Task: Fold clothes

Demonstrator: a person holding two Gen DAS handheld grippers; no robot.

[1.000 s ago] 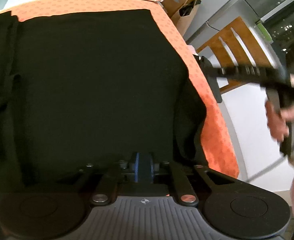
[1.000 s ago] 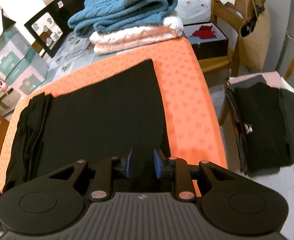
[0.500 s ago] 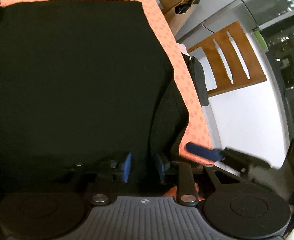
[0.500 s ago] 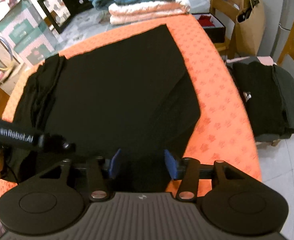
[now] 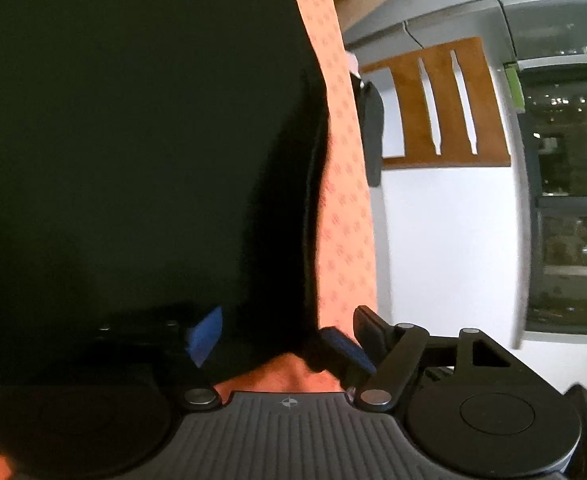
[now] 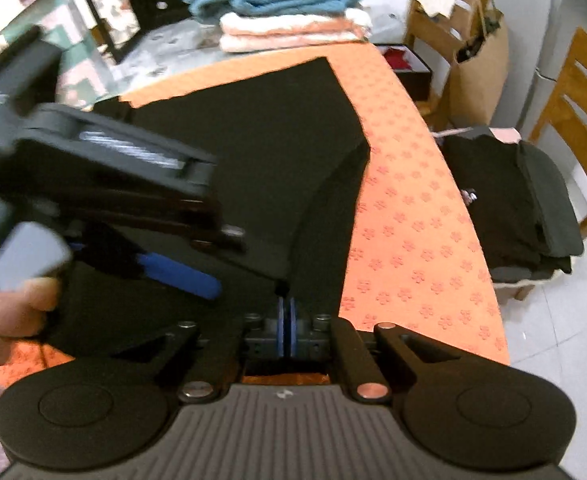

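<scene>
A black garment (image 6: 253, 140) lies spread on the orange flowered tablecloth (image 6: 413, 240), its right side folded over near the front. My right gripper (image 6: 287, 326) is shut on the garment's near edge, blue pads pressed together. My left gripper (image 6: 221, 264) reaches in from the left, held by a hand (image 6: 5, 320). In the left wrist view the left gripper (image 5: 275, 340) hovers close over the black garment (image 5: 133, 160). Its jaws are opening, with the garment's near right edge between the blue pads and no pad pressing on it. The tablecloth (image 5: 345, 240) shows as a strip on the right.
Folded blue and pink clothes (image 6: 285, 4) are stacked at the table's far end by a picture frame (image 6: 113, 16). A pile of dark clothes (image 6: 505, 200) rests on a seat to the right, beside a wooden chair (image 6: 573, 92) and a paper bag (image 6: 477, 52).
My left gripper sank close to the garment's right edge and went from shut to wide open. My right gripper swung in from the side, opened over the near edge, then shut on it.
</scene>
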